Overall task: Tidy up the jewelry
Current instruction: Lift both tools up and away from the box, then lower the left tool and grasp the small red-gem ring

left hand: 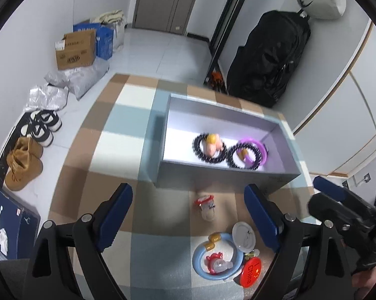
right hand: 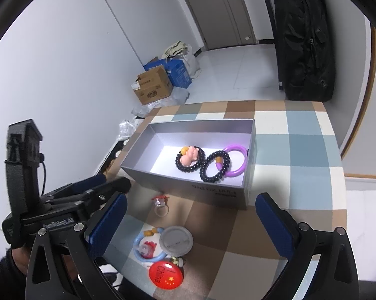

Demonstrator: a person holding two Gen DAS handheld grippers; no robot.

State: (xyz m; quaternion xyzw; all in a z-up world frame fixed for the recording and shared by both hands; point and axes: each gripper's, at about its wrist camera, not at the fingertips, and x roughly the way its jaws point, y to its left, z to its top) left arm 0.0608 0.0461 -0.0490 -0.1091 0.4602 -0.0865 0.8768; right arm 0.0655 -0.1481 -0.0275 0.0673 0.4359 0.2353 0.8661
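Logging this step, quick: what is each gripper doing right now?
Left gripper: open, holding nothing.
Right gripper: open, holding nothing.

You're over a table with a checked cloth in brown, pale blue and cream squares. White walls, pale tiled floor. Grey door at the far end of the room. Past the table's far right corner a big black bag stands against the wall. Off the far left corner: a brown cardboard box, a blue box behind it, crumpled plastic bags on the floor. Along the left edge, on the floor: black-and-white sneakers, tan boots, a dark blue shoebox. Light is even, with a bright patch on the cloth.
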